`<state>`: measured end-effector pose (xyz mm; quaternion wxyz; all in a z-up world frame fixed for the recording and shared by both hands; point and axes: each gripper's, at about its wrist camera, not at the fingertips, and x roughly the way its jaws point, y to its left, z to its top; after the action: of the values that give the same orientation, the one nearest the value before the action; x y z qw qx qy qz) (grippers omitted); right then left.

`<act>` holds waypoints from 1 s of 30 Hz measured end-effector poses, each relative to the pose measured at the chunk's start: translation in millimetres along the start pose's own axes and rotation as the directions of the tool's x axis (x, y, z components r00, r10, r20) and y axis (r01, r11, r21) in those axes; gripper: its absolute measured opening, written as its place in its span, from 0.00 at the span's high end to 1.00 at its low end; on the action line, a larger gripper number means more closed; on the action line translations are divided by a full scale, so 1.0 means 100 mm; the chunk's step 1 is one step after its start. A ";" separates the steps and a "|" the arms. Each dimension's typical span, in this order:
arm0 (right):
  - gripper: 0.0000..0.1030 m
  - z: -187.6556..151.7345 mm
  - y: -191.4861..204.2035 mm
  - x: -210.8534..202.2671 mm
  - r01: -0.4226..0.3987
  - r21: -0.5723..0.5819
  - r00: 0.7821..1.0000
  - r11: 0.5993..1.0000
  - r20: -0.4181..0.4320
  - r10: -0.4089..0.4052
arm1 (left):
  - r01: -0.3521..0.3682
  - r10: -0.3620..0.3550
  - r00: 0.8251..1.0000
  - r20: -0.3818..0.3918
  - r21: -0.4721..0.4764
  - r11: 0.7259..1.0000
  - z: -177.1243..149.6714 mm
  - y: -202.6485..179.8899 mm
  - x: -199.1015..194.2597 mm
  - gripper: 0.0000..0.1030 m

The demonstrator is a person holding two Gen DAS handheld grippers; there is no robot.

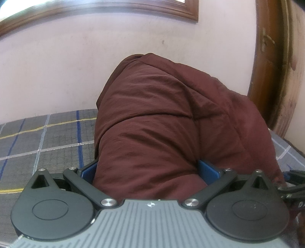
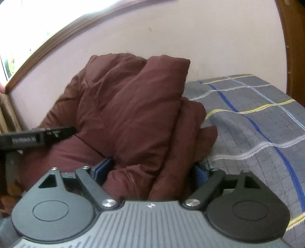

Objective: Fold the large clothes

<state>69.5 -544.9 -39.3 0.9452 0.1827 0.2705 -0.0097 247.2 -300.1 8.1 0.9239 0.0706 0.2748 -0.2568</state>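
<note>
A puffy maroon jacket (image 1: 162, 114) lies bunched on a bed, rising in a thick roll toward the wall. In the left wrist view my left gripper (image 1: 147, 167) has its jaws spread wide, and both blue pads (image 1: 206, 169) press against the sides of the roll. In the right wrist view the jacket (image 2: 129, 106) is folded in several thick layers. My right gripper (image 2: 152, 168) also stands wide, its blue pads (image 2: 102, 168) tight against the bundle that fills the gap. The fingertips of both grippers are buried in the fabric. A black part of the left gripper (image 2: 38, 137) shows at the left edge.
The bed carries a grey checked cover (image 2: 257, 124) with blue, yellow and white lines, visible on both sides of the jacket (image 1: 47, 137). A pink wall (image 1: 95, 66) stands close behind. There is a wooden window frame (image 1: 114, 11) above and a wooden door frame (image 1: 270, 66) at the right.
</note>
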 end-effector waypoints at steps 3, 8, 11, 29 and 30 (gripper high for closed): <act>0.10 -0.03 0.02 0.00 0.030 -0.023 1.000 0.999 0.001 -0.030 | 0.007 -0.006 1.000 -0.010 0.010 1.000 0.02 0.02 -0.07 0.00; 0.09 -0.03 0.09 0.02 0.064 -0.055 0.998 0.996 0.008 -0.064 | 0.018 -0.018 1.000 0.006 0.018 1.000 0.06 0.04 -0.29 0.11; 0.09 -0.03 0.12 0.02 0.076 -0.063 0.997 0.995 0.014 -0.075 | 0.008 -0.011 0.999 0.046 0.069 0.998 0.00 -0.06 -0.41 0.18; 0.71 1.51 1.00 -0.28 -0.073 -0.170 0.990 0.983 0.103 0.092 | -0.010 0.003 0.997 0.082 0.090 0.996 -0.17 -0.16 -0.33 0.09; 0.71 1.60 1.17 -0.07 -0.079 -0.225 0.993 0.971 0.065 0.096 | -0.010 0.002 0.996 0.084 0.090 0.996 -0.18 -0.17 -0.33 0.09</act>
<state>158.6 -492.5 129.9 0.9686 0.0874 0.2259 0.0554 206.5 -295.4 10.7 0.9312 0.1025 0.2238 -0.2688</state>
